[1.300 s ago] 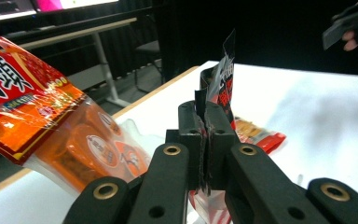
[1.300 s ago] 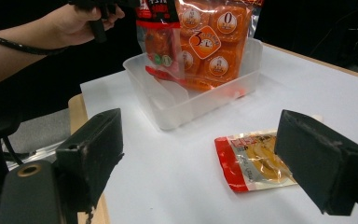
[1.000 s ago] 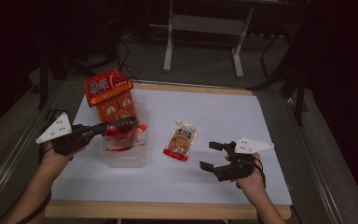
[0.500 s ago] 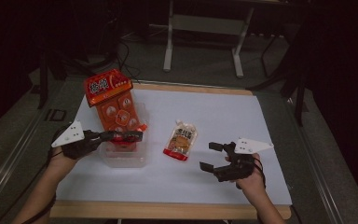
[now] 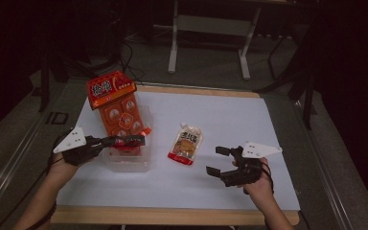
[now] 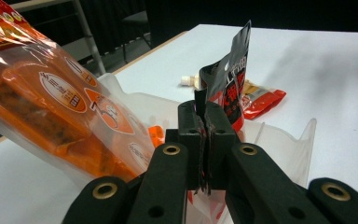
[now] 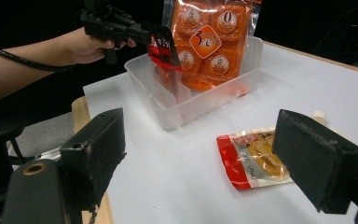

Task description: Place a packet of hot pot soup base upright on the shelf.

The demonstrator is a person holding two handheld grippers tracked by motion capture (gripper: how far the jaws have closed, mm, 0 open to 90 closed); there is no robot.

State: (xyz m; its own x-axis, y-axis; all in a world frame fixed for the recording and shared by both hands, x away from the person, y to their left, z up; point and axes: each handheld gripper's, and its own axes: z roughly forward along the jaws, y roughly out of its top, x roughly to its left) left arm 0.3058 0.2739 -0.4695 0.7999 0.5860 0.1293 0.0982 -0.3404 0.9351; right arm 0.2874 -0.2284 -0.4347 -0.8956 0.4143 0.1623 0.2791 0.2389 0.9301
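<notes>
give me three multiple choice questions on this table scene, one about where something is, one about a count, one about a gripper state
1. Where does the spouted pouch lie?
A. inside the clear tub
B. flat on the white table top, right of the tub
C. on the floor

2. How many snack packages are in view?
A. one
B. three
C. five

3. How stands the left gripper?
A. open above the tub
B. shut on the small red and black packet
C. lying on the table

Key:
1 B, the high view shows it on the table, apart from the clear tub.
2 B, the large orange bag leaning in the tub, the small red and black packet and the pouch.
3 B, the left gripper view shows the jaws pinching the packet's edge above the tub.
</notes>
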